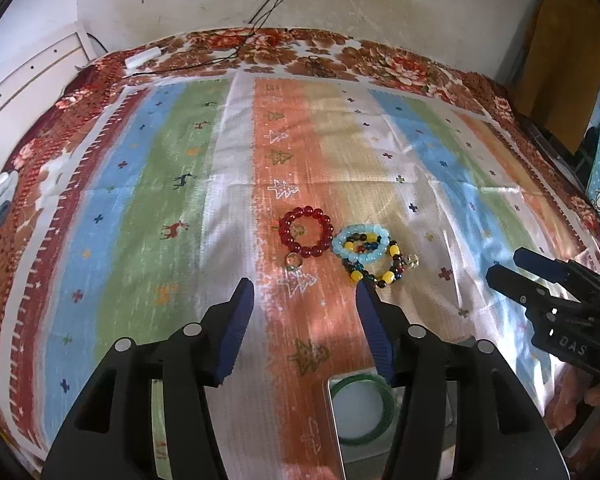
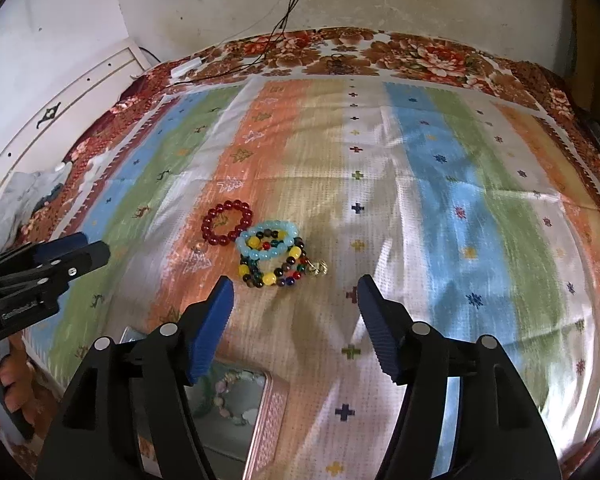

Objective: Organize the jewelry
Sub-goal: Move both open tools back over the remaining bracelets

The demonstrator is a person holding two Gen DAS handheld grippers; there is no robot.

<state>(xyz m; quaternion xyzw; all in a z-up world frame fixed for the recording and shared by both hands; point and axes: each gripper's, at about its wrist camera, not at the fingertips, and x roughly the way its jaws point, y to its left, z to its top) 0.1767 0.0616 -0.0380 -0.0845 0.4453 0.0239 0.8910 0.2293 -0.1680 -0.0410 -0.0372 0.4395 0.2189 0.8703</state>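
While both grippers [image 1: 305,300] [image 2: 296,294] gape empty, bracelets [image 1: 360,246] lie just ahead, w/o contact.

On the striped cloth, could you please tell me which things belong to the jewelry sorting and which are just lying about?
Part of the job:
- red bead bracelet
- light blue bead bracelet
- multicolored bead bracelet
- small ring
- open box

Just lying about:
- black cables
- white adapter
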